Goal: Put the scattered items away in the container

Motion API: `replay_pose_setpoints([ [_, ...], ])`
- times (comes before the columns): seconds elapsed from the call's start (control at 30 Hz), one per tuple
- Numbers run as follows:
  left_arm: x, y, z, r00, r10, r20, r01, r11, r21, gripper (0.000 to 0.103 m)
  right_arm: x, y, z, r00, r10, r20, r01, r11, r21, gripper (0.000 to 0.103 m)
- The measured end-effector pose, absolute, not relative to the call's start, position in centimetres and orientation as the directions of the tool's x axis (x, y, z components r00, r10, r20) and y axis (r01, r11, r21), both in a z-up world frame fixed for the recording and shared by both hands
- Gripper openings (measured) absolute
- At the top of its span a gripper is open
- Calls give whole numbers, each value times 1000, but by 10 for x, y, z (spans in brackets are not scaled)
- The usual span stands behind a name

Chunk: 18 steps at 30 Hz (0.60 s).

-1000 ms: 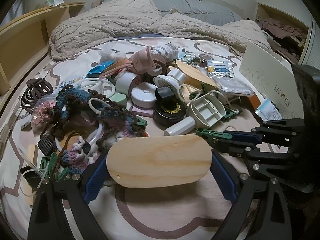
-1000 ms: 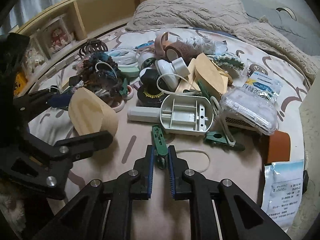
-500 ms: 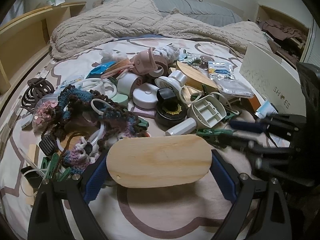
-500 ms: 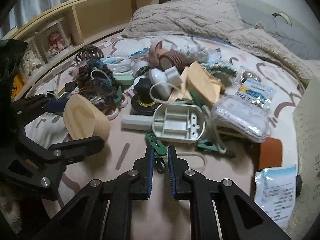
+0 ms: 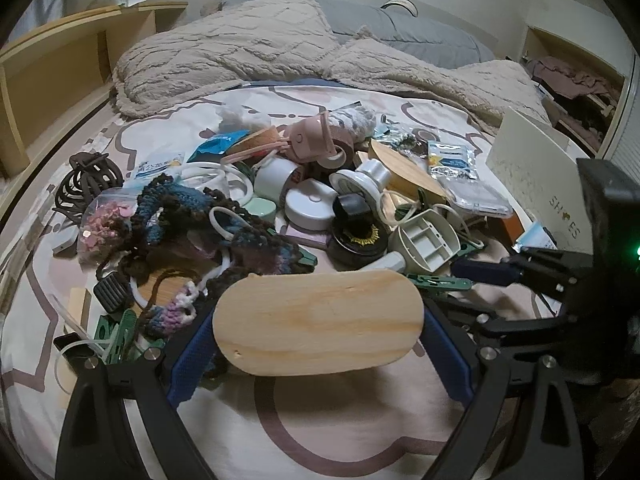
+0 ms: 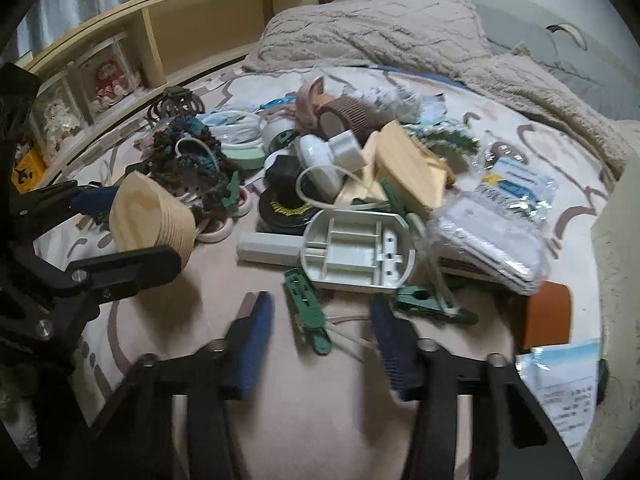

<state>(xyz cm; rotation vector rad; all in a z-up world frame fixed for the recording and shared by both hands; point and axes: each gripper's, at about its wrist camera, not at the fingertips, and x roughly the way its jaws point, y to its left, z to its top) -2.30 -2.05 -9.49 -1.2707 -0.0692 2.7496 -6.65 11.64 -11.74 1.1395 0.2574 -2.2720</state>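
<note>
While my left gripper [image 5: 318, 326] is clamped across the oval wooden box [image 5: 318, 322], my right gripper [image 6: 318, 336] is opening its jaws either side of the green clothes peg [image 6: 306, 308], which lies loose on the bed sheet [image 6: 328, 420] with the pads clear of it. To do this well I'd spread fully before lifting away, so neither pad drags the peg or the white loop beside it

Both hand-held rigs share one build: the left claw [image 5: 318, 354] and right claw [image 6: 320, 344] have matte black linkage arms pinned with silver screws, ending in fingers faced with ribbed blue pads [image 6: 256, 344]. A green light glows on the right rig's body.
</note>
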Motion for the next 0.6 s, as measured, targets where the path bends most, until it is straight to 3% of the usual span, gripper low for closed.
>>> replay_pose_setpoints([
  [0.1,-23,-22,-94,-643,120,-756,-79,-993,-90,95,-65,109,-121,-471,-399,-787,594,-803,52,42],
  [0.33,-23,-22,-94,-644,120,-756,-80,-993,-89,95,-63,105,-120,-485,-404,-776,604,-796,36,16],
  [0.6,-23,-23,-93,-650,115,-752,-68,-993,-93,95,-58,117,-99,-505,-481,-716,595,-796,115,11],
])
